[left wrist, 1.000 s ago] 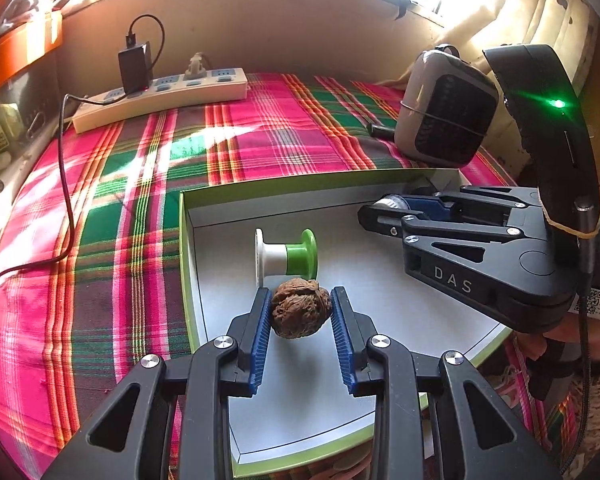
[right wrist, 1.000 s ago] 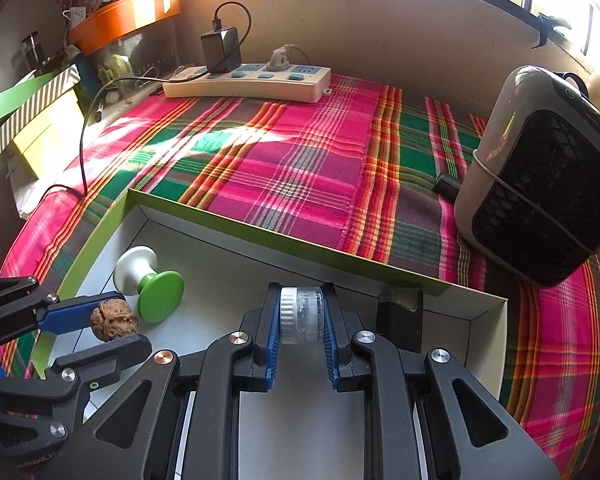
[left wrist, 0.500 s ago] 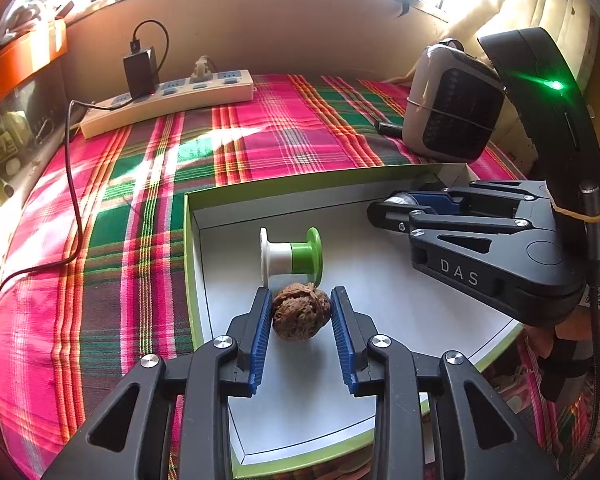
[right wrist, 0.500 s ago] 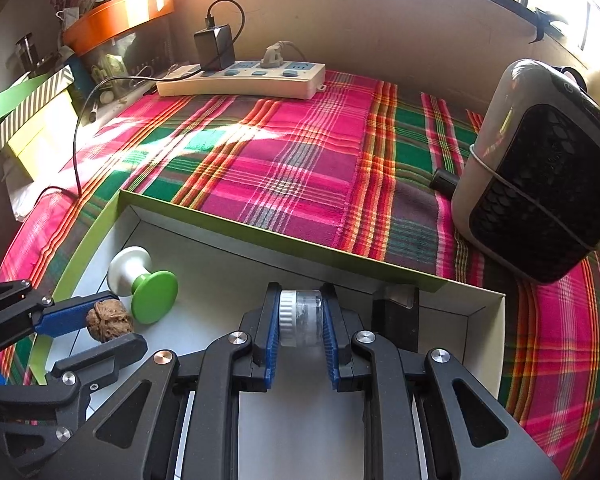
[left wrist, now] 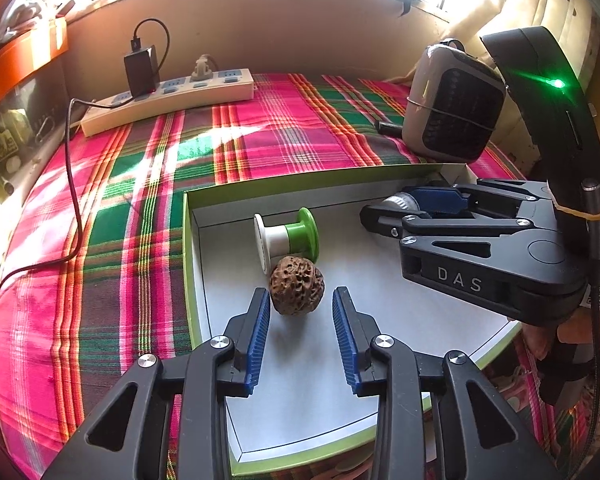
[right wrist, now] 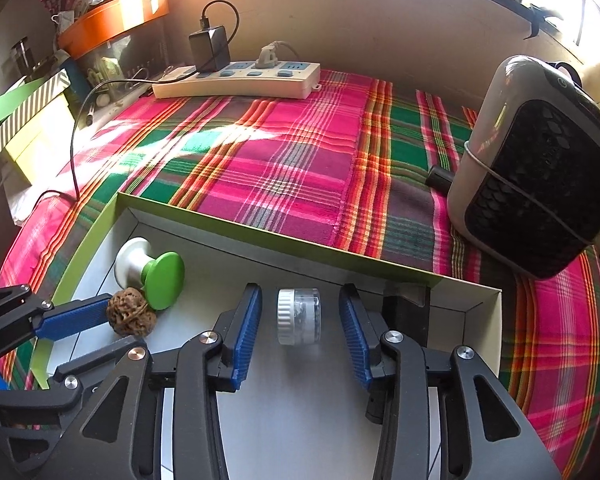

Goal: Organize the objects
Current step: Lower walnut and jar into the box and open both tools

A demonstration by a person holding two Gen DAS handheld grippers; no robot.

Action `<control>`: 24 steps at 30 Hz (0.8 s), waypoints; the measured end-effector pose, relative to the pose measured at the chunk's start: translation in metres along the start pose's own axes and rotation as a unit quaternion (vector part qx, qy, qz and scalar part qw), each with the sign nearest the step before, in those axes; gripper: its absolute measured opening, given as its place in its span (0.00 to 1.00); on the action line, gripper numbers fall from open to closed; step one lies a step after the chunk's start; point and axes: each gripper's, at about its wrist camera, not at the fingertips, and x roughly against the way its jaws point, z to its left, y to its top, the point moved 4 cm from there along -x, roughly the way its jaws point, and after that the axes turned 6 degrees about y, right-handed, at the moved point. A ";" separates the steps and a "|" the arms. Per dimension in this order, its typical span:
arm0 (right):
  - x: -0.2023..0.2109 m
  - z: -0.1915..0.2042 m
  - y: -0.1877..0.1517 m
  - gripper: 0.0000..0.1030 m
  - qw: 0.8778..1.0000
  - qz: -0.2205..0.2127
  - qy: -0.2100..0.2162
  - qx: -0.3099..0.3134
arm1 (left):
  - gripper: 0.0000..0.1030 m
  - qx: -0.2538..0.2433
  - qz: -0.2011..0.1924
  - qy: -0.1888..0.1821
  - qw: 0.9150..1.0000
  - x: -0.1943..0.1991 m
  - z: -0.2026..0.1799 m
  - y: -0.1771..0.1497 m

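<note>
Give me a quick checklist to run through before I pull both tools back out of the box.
1. Left tool open: ok, blue pads stand apart.
2. Walnut released: ok, it rests on the box floor at the pad tips, gaps either side.
3. Right tool open: ok, pads wide apart.
4. Small clear jar released: ok, lying on its side between the pads, touching neither.
5. Green and white spool clear of the walnut: cannot tell, they look nearly in contact.
6. Everything inside the green-rimmed box: ok.
</note>
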 end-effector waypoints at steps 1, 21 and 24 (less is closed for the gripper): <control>0.000 0.000 0.000 0.40 1.000 0.000 0.000 0.000 | 0.31 0.000 0.000 0.000 1.000 0.000 0.000 0.000; 0.009 0.000 -0.002 0.47 1.000 -0.011 -0.001 -0.007 | 0.38 0.004 -0.002 0.007 1.000 0.006 0.003 0.000; 0.010 -0.001 -0.003 0.47 1.000 -0.013 -0.002 -0.010 | 0.38 0.004 -0.003 0.007 1.000 0.008 0.005 0.000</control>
